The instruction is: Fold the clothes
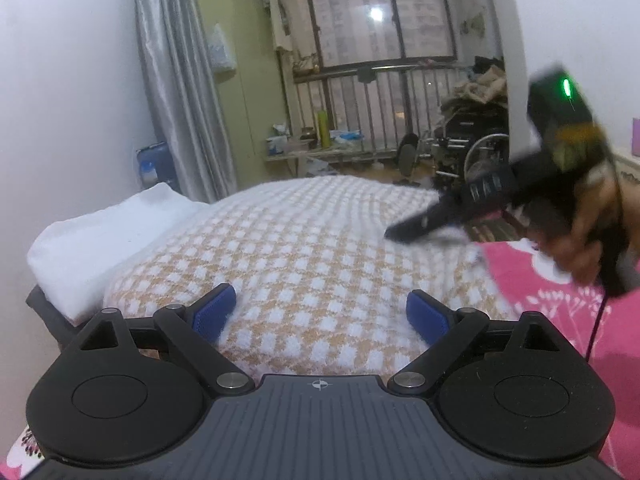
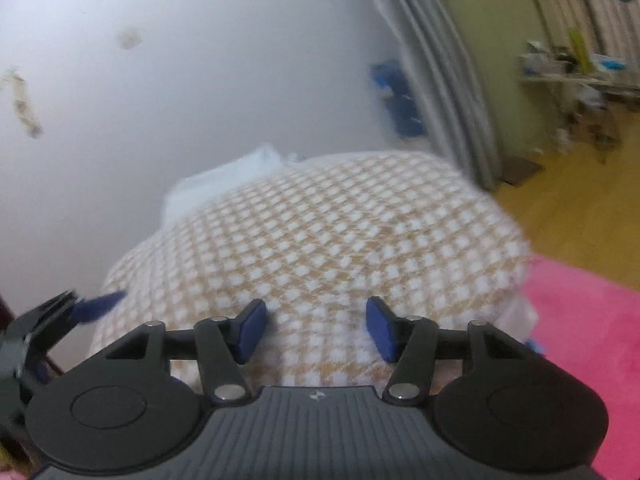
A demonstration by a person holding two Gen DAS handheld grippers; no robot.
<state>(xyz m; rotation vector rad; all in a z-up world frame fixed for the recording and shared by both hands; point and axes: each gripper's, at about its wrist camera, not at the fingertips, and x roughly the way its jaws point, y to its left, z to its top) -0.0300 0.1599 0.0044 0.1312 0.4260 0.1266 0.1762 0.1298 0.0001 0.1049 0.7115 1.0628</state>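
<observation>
A fuzzy tan-and-white checkered garment (image 1: 304,240) (image 2: 320,232) lies folded in a thick pad on the pink bedspread (image 1: 552,308) (image 2: 580,340). My left gripper (image 1: 320,314) stands wide open at the garment's near edge, its blue pads resting on the fabric without pinching it. It shows blurred at the lower left of the right wrist view (image 2: 92,308). A hand holds my right gripper (image 1: 416,232), blurred, over the garment's right side. In its own view the right gripper (image 2: 316,328) is open, pads apart just above the fabric, nothing clamped.
A folded white cloth (image 1: 100,240) (image 2: 224,184) lies beside the garment against the wall. Behind are a grey curtain (image 1: 176,80), a blue water jug (image 1: 154,160), a green cabinet (image 1: 224,60), a wheelchair (image 1: 476,148) and wooden floor (image 2: 560,208).
</observation>
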